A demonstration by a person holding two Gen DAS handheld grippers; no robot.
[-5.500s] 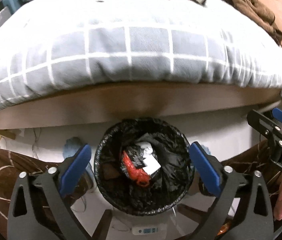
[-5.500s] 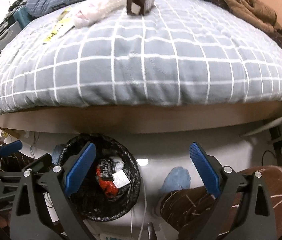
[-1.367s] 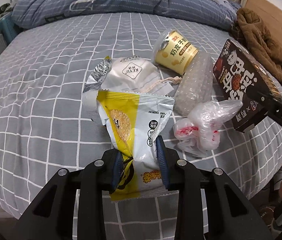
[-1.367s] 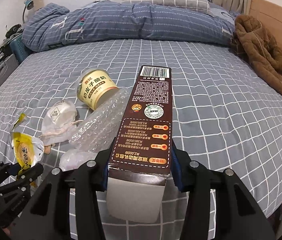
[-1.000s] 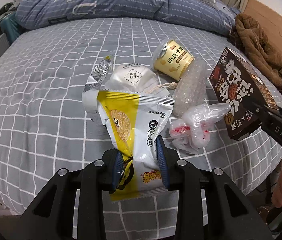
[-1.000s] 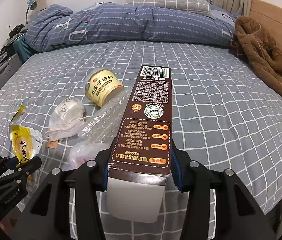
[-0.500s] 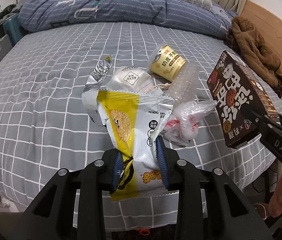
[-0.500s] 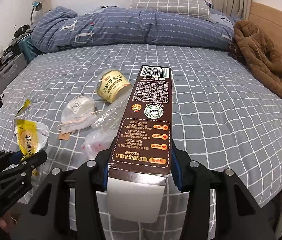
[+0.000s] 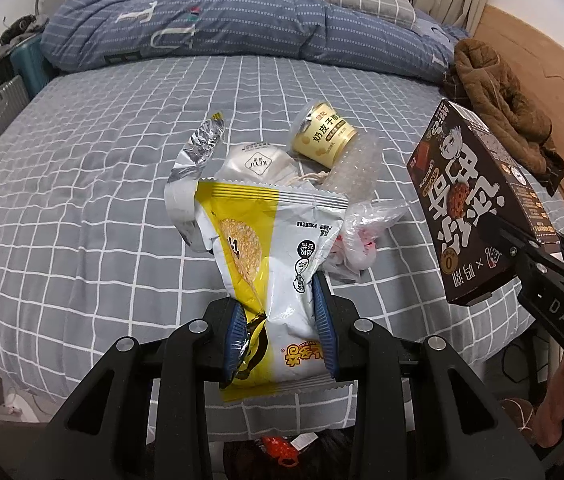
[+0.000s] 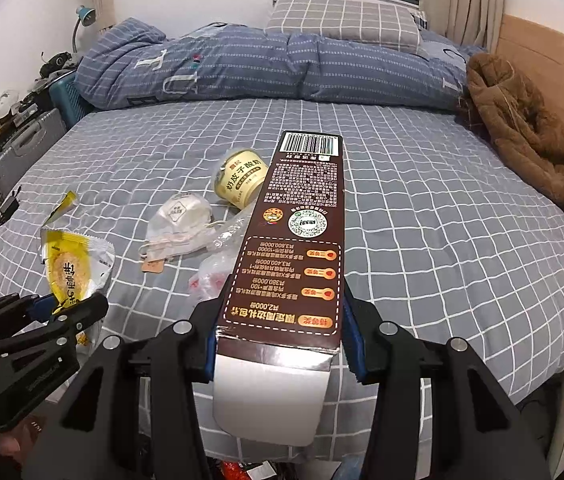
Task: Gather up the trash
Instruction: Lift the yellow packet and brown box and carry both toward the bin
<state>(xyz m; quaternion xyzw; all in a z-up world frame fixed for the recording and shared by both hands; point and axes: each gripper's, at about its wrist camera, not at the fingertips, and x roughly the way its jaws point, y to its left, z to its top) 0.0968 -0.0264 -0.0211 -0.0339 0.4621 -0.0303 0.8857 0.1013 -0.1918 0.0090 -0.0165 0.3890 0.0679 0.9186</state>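
Claws clamp trash: left claw (image 9: 280, 322) crinkled foil wrapper (image 9: 278, 256), right claw (image 10: 280, 340) rectangular carton (image 10: 297, 248).

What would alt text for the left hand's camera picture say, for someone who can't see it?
The left gripper pinches a yellow-and-white snack bag above a grey checked bed. At right, the right gripper holds a dark brown box. On the bed lie a mask, a yellow cup, bubble wrap and a crumpled plastic bag.

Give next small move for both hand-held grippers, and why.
Probably carry both back over the bin below the bed edge. The left hand-held gripper pinches the yellow snack wrapper; the right hand-held gripper clamps the brown carton.
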